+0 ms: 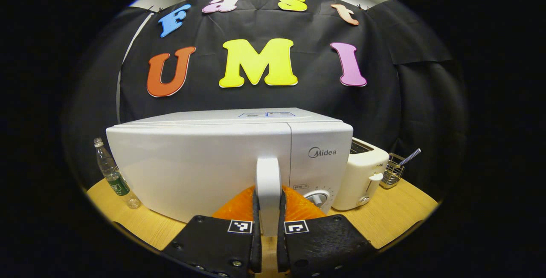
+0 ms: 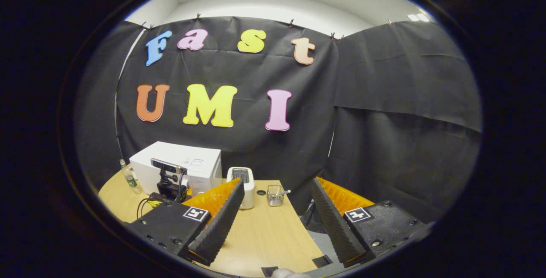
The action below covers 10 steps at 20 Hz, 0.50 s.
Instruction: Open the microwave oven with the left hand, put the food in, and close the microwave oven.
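In the left gripper view, the white microwave [image 1: 200,163] stands close in front of me, its door flush with the control panel [image 1: 320,163]. My left gripper [image 1: 268,214] is shut on the door's white upright handle [image 1: 268,175], one finger pressing on each side. The right gripper view has the microwave [image 2: 196,163] far off at the left of the wooden table [image 2: 260,231], with the left gripper [image 2: 168,182] in front of it. My right gripper [image 2: 277,222] hangs open above the table's near right part, nothing between its fingers.
A white toaster [image 1: 362,180] stands right of the microwave, with a wire basket [image 1: 392,171] holding a striped straw beyond it. Left of the microwave stands a plastic bottle [image 1: 113,175]. The table's edge [image 2: 305,227] drops off on the right, with grey floor below it.
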### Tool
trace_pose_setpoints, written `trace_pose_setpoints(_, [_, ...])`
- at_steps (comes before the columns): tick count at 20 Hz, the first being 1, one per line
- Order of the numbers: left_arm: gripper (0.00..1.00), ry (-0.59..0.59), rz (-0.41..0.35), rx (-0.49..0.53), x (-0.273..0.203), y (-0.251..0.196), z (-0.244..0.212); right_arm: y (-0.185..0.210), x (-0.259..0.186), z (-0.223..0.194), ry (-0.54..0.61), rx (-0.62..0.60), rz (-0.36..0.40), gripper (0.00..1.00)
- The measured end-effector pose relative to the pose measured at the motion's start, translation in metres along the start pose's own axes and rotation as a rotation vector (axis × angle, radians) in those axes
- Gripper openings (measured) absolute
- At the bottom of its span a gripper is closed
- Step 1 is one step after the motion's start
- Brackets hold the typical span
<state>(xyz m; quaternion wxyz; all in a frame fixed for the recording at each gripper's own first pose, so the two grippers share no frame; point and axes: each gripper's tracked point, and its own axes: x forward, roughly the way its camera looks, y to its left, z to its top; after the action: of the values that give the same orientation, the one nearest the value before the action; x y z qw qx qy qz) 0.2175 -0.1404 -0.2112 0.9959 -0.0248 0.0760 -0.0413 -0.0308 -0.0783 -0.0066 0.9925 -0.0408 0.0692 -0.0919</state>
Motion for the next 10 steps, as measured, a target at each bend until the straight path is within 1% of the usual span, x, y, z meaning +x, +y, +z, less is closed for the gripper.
trace_pose_setpoints(3, [0.13, 0.007, -0.012, -0.005, -0.003, 0.000, -0.001, -0.002, -0.003, 0.001, -0.004, -0.006, 0.001, 1.00])
trace_pose_setpoints(4, [0.13, 0.007, -0.015, -0.003, -0.003, 0.000, 0.000, -0.002, -0.004, 0.000, -0.002, -0.007, 0.002, 0.96])
trace_pose_setpoints(5, [0.13, 0.013, -0.020, -0.004, -0.004, 0.000, -0.001, -0.002, -0.005, -0.001, -0.001, -0.007, 0.005, 0.96])
trace_pose_setpoints(6, [0.13, 0.024, -0.029, -0.006, -0.006, 0.000, -0.003, -0.002, -0.005, -0.001, -0.001, -0.006, 0.009, 1.00])
trace_pose_setpoints(7, [0.13, 0.040, -0.033, -0.009, -0.011, 0.000, -0.005, -0.001, -0.006, 0.000, -0.003, -0.004, 0.014, 1.00])
trace_pose_setpoints(8, [0.13, 0.019, -0.037, 0.000, -0.025, 0.001, -0.004, 0.000, -0.006, 0.000, -0.006, -0.003, 0.018, 1.00])
trace_pose_setpoints(10, [0.13, 0.011, -0.056, 0.038, -0.051, 0.005, -0.013, 0.005, -0.008, 0.001, -0.012, -0.001, 0.034, 1.00])
